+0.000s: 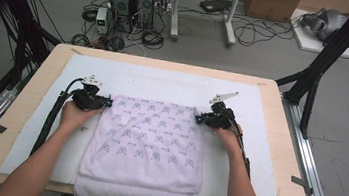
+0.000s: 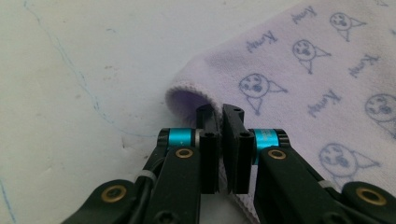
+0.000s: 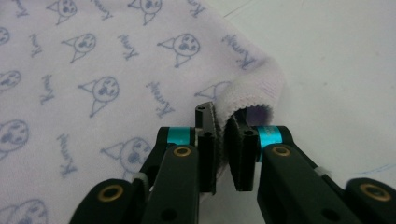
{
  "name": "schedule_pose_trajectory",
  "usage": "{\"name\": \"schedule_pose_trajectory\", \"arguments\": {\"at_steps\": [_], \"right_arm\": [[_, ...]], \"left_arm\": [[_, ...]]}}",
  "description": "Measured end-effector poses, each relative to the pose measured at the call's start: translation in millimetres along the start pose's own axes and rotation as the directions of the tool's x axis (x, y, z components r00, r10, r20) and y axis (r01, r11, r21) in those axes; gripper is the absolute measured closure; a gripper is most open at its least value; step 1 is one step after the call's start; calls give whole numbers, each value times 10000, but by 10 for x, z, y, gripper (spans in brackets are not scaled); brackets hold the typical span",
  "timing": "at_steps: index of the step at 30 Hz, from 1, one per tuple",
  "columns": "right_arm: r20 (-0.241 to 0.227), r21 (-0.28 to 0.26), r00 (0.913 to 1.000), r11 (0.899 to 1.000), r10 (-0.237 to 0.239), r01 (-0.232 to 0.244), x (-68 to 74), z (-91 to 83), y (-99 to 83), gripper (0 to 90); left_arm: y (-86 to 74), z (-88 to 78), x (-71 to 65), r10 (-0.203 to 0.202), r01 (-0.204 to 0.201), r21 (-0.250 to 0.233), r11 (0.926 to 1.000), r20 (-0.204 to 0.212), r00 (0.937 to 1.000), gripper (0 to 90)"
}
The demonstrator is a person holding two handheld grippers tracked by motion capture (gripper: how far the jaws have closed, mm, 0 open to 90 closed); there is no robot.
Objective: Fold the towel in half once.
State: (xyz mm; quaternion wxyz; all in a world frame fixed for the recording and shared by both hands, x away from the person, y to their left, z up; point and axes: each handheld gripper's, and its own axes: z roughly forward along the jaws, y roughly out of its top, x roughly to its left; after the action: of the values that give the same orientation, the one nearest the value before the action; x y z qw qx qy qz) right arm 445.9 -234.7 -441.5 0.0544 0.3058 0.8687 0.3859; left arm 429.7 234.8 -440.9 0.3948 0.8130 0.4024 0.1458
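- Left gripper [image 1: 107,102], left of centre: jaws clenched on the far-left corner of the lilac towel [image 1: 149,140].
- Right gripper [image 1: 199,117], right of centre: jaws pinching the far-right corner.
- Towel: folded, mid-frame, near edge overhanging the table [image 1: 25,105].
- White mat [image 1: 164,84]: beneath the towel.
- Computer towers [image 1: 133,0] and cables [image 1: 256,30]: upper frame, on the floor.

A lilac printed towel [image 1: 144,144] is seen spread on the white pad [image 1: 174,85]. Its far left corner is met by the left gripper [image 1: 106,102], its far right corner by the right gripper [image 1: 199,117]; the towel lies stretched between both tools.
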Motion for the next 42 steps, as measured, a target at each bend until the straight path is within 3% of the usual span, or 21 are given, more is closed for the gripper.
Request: {"name": "schedule_pose_trajectory", "arguments": {"at_steps": [2,4,7,10,13,14,15,16,17,19,21,24,27,29,33,37,39,42], "right_arm": [[214,123,9997,9999,109,-112,-35,-29,45,853],[468,-184,9989,9998,75,-66,-60,-105,138,857],[1012,-615,9948,9979,-118,181,-81,-254,354,858],[1385,-828,9902,9962,-167,284,-119,-475,622,858],[1771,-1354,9836,9890,-352,597,-136,-742,900,853],[1893,-1543,9813,9858,-358,657,-148,-810,978,832],[1970,-1729,9802,9833,-214,562,-171,-853,1041,718],[2212,-1929,9752,9804,30,407,-193,-864,1071,617],[2306,-1949,9729,9804,179,282,-220,-848,1066,602],[2025,-1663,9779,9859,522,-182,-287,-746,987,490],[1802,-1366,9802,9890,819,-575,-317,-624,851,460],[1732,-1030,9814,9925,825,-652,-275,-477,640,441],[1216,-311,9869,9942,1057,-1026,-228,-368,538,387],[1397,-495,9892,9980,451,-385,-94,-354,471,428],[997,-422,9950,9991,13,29,87,-346,376,442],[675,-198,9971,9991,-354,368,277,-341,213,495],[334,-265,9980,9982,-538,547,363,-349,115,558],[0,-341,9973,9967,-739,738,487,-352,-33,576]], "left_arm": [[60,-49,14,-93,85,-321,9994,-238,9997,863],[172,-102,21,-122,99,-576,9983,-400,9991,866],[430,-224,14,194,-294,-973,9948,-1021,9946,867],[768,-428,38,348,-560,-1565,9861,-1353,9902,868],[1123,-643,54,552,-911,-2271,9696,-1597,9856,866],[1208,-678,55,585,-989,-2412,9654,-1693,9838,862],[1259,-677,60,480,-891,-2442,9656,-1695,9844,830],[1281,-651,72,466,-844,-2280,9700,-1662,9850,727],[1269,-618,82,503,-842,-2024,9757,-1671,9847,636],[1180,-551,131,366,-591,-1459,9875,-1525,9876,580],[997,-511,170,201,-415,-1422,9890,-1488,9887,570],[767,-469,221,3,-136,-1015,9947,-1304,9915,549],[534,-457,227,-30,-59,-841,9964,-1062,9943,545],[384,-478,205,-16,-47,-811,9967,-778,9970,541],[185,-519,94,182,-195,-782,9967,-173,9997,546],[0,-574,-88,738,-718,-847,9938,208,9971,557],[-62,-607,-153,913,-876,-834,9927,416,9950,557],[-181,-653,-268,1184,-1122,-815,9903,749,9901,568]]}}
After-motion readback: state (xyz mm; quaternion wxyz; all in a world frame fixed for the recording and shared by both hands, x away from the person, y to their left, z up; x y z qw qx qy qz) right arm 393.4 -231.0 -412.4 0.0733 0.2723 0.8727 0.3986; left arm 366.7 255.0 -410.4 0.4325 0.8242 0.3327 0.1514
